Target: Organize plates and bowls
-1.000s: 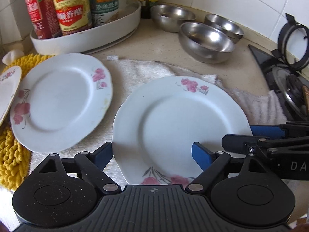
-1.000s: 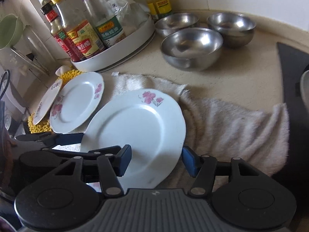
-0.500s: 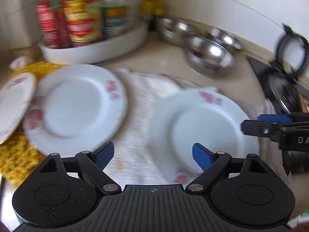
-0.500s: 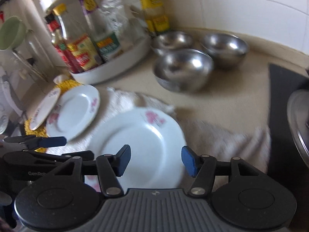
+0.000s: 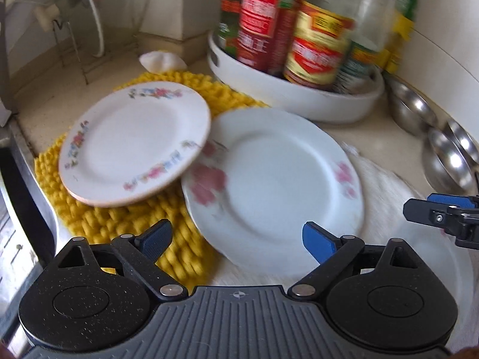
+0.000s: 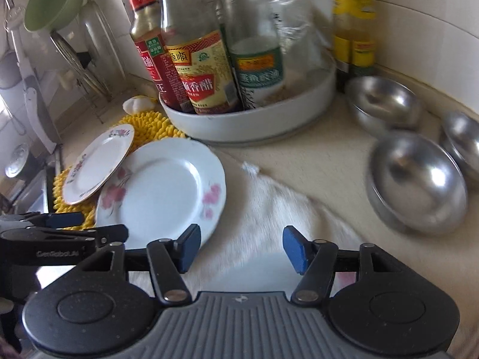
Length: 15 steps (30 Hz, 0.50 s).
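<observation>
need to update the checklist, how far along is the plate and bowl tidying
Little looks done: the small floral plate only overlaps the rim of the pink-flower plate, not stacked. A third plate lies apart on the white towel. In hand: nothing; the left claw and right claw are both open, their jaws just widening. Left: stacking the plates and nesting the three steel bowls.

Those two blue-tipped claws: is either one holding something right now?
Left gripper: open, has just been opening wider, holding nothing.
Right gripper: open, has just been opening wider, holding nothing.
</observation>
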Motion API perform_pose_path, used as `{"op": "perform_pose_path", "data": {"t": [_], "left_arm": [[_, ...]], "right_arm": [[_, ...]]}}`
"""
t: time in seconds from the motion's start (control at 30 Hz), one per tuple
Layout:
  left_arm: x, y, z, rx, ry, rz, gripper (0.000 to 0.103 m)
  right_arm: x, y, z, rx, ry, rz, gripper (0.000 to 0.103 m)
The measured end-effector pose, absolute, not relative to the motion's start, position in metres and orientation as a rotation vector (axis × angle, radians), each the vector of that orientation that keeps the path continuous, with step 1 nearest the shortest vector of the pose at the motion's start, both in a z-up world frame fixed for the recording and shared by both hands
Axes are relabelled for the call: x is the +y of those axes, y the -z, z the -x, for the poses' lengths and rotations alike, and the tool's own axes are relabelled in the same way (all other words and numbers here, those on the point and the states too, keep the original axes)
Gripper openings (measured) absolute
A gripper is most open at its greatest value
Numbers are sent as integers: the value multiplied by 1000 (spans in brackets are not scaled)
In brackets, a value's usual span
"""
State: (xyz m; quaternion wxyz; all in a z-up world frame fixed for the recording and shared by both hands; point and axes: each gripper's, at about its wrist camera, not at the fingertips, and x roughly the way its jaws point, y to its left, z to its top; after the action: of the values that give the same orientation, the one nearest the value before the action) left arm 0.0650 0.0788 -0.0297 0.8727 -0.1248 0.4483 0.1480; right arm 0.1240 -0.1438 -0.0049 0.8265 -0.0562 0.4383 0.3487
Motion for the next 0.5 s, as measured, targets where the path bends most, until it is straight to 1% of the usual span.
{"op": "perform_pose_path", "data": {"t": [0.1,0.2,0.5], "left_arm": [[86,32,-74,932,-312,223,96],[91,36,-82,945,-279,245,96],[89,46,-100,971,-252,246,96]], "right_arm": [[-122,12,-143,957,-732,129,80],[-105,20,-157,990,-745,118,80],[-68,36,-175,1054,-821,153,80]]}}
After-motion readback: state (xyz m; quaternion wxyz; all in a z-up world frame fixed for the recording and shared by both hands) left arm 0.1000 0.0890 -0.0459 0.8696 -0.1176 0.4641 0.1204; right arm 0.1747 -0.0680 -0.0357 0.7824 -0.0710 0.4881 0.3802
